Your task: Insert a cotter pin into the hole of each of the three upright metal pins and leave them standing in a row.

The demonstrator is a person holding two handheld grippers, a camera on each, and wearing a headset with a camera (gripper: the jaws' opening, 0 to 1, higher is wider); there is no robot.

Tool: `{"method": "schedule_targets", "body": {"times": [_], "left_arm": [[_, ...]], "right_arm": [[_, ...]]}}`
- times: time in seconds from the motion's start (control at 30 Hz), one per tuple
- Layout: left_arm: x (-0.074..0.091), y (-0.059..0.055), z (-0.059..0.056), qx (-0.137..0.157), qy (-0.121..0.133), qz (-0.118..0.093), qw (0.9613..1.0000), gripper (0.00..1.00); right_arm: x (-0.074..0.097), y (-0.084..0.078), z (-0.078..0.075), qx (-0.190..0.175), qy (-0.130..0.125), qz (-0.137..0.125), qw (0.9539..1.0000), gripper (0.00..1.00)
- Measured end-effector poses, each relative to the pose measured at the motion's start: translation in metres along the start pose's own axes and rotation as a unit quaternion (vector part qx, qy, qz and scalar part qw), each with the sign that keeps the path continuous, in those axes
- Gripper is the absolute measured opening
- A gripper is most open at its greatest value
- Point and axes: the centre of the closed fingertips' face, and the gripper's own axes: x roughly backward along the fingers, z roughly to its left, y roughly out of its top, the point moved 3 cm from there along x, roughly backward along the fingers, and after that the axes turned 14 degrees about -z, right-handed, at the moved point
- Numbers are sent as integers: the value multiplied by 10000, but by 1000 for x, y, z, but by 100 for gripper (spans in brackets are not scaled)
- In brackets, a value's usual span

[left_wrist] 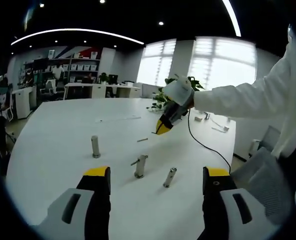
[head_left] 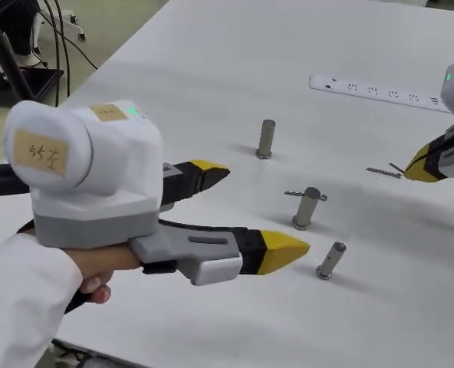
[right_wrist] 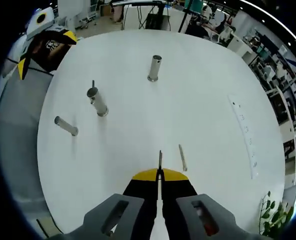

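Over open table (right_wrist: 198, 90): right hand-held gripper (right_wrist: 159, 172) clenched on cotter pin (right_wrist: 160, 159); left hand-held gripper (left_wrist: 156, 172) released.

— What sort of room is it?
— A big open office. There's a wide white counter (head_left: 212, 61) with a rounded edge, and a white power strip (head_left: 376, 90) lies on its far side.
— And the light?
— Tall bright windows (left_wrist: 223, 65) along the back wall, small round ceiling lights (left_wrist: 160, 23), and a long curved light strip (left_wrist: 78, 33) overhead.
— Furniture?
— Shelves (left_wrist: 80, 66) of boxes stand against the far wall with a white desk (left_wrist: 95, 90) before them. A leafy plant (left_wrist: 160, 97) sits by the windows.
— The floor?
— The floor (head_left: 104, 38) is pale and greenish. Black cables (head_left: 54, 31) hang towards it beside a dark stand (head_left: 16, 77).
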Motion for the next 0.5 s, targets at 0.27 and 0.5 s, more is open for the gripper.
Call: {"method": "schedule_targets", "body": {"times": [0.27, 0.5], "left_arm": [[-3, 5, -5, -4, -66, -18, 10000, 72], [-6, 14, -7, 35, -62, -127, 9999, 69]], "right_arm": [[18, 6, 16, 43, -453, -576, 9973, 0], [36, 20, 36, 35, -777, -983, 9921, 0]]}}
